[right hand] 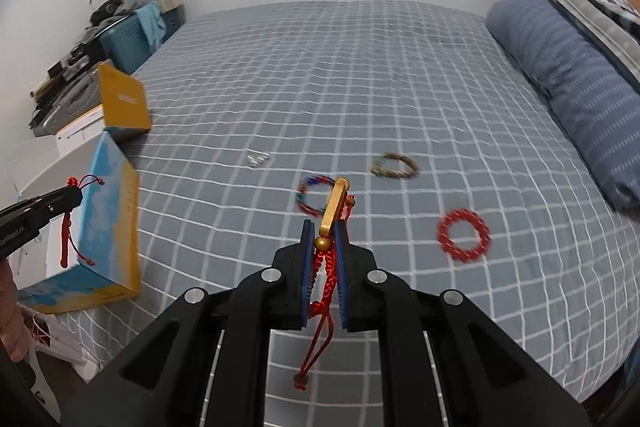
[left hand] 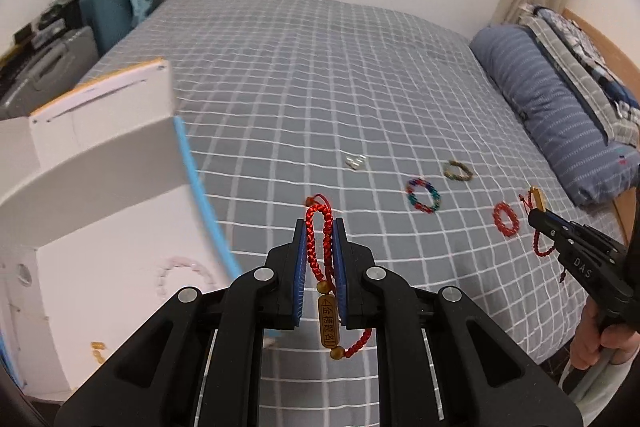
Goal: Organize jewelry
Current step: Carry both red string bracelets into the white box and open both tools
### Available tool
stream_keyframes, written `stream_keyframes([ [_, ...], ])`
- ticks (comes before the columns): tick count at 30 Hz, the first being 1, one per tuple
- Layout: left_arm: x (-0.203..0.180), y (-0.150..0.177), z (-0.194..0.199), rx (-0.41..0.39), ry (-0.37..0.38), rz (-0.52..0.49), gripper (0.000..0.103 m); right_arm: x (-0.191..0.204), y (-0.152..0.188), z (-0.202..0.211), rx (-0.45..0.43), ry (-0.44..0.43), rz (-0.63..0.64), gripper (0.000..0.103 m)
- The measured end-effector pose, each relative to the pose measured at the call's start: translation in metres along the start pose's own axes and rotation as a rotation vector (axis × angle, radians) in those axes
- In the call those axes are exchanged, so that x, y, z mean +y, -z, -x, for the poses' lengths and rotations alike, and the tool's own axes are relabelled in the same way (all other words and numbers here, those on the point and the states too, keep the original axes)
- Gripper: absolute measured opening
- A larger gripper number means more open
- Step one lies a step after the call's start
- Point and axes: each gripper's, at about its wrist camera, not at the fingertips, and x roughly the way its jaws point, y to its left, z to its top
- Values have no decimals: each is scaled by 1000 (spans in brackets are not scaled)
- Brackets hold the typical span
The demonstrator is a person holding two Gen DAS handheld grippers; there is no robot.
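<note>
My left gripper [left hand: 320, 225] is shut on a red braided cord bracelet [left hand: 318, 247] with a gold tag, held above the bed beside the open white box [left hand: 100, 227]. My right gripper [right hand: 323, 227] is shut on a second red cord bracelet [right hand: 324, 279] with a gold bar [right hand: 335, 205], held above the bed. On the bed lie a red bead bracelet [right hand: 464, 235], a multicoloured bracelet [right hand: 314, 195], a brown-green bracelet [right hand: 395, 165] and small clear pieces [right hand: 258, 159]. A pink bead bracelet [left hand: 184, 273] lies inside the box.
The grey checked bedspread [left hand: 320, 87] fills both views. A blue striped pillow [left hand: 556, 107] lies at the right. The box's blue and yellow outer wall [right hand: 108, 227] and raised yellow lid [right hand: 124, 103] stand at the bed's left edge. Suitcases [left hand: 80, 39] stand beyond.
</note>
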Motion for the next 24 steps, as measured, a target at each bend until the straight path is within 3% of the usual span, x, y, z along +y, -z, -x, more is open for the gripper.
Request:
stream_keyframes([
  [10,64,-3,34,-42,-92,96,12,80,-24,-10,-6,-97,86,9],
  [24,164,18,70,-60,-220,234,12,212,-33,-16,-10,-230,243,9],
])
